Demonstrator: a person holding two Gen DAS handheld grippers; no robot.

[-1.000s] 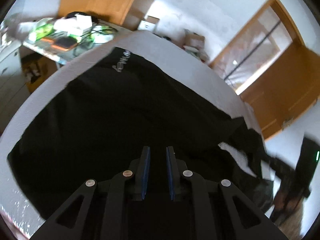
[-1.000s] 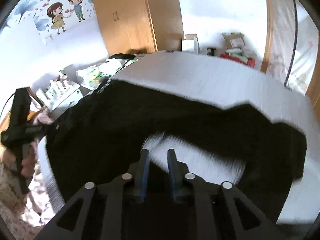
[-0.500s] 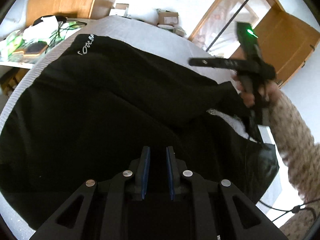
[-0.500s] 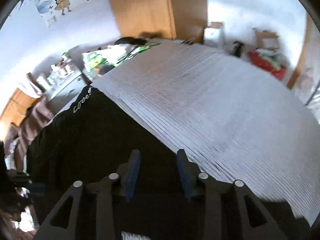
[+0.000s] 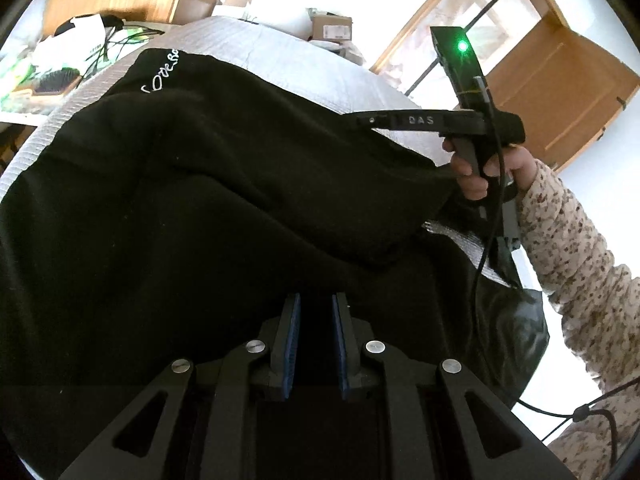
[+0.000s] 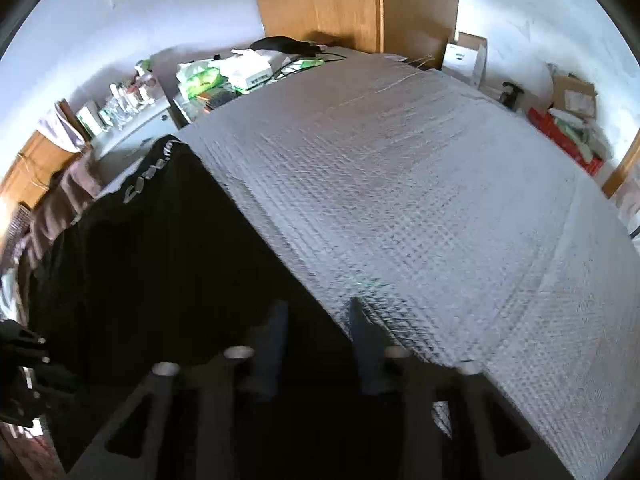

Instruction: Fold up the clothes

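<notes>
Your left claw (image 5: 316,340) sits with its jaws narrowly apart over the black garment (image 5: 180,208); I cannot tell whether it grips cloth. Your right claw (image 6: 316,344), at two o'clock from it, is closing over the garment's edge on the bed (image 6: 420,200).

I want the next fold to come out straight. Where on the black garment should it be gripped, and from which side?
Probably the black garment is best gripped at its straight edge along the grey bedcover, coming from the bare bedcover side. That hem lies flat and exposed there, and the right gripper, jaws closing, already straddles it.
</notes>
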